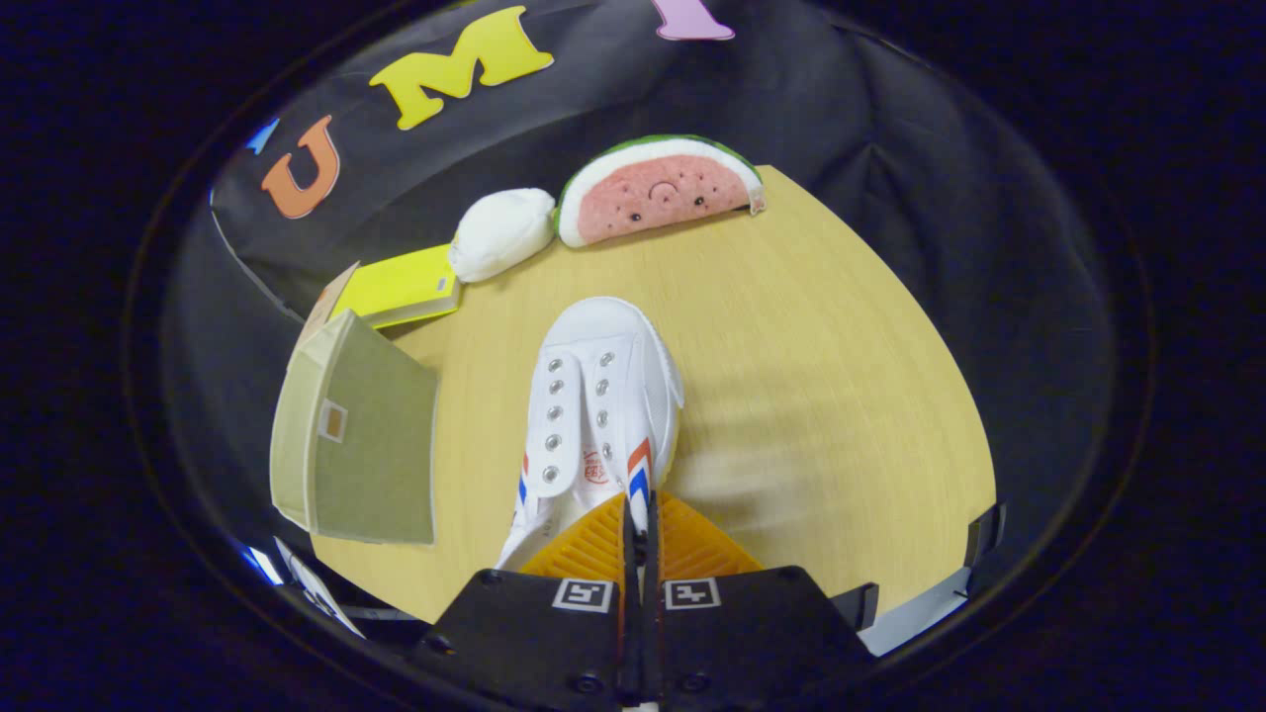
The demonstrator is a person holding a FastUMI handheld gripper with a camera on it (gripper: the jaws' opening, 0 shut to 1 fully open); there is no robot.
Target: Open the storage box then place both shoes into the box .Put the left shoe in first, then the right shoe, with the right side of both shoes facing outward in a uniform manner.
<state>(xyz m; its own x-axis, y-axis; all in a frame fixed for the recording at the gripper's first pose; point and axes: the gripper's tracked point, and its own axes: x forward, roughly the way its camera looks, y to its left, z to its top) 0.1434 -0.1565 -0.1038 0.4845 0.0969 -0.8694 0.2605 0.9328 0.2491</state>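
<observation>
Gripper view: tongs pinch one white shoe beside one box

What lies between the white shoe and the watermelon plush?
Bare wooden table in the gripper view, between shoe and watermelon plush. The claw pinches the shoe's collar.

No readable text. Shoe tongue carries a small red mark, too blurred to read. Gripper blocks bear two black-and-white square markers; storage box tag blank

Ribbed orange plastic on the fingers; matt white canvas shoe with metal eyelets; smooth wood-grain desk; olive cloth storage box.
</observation>
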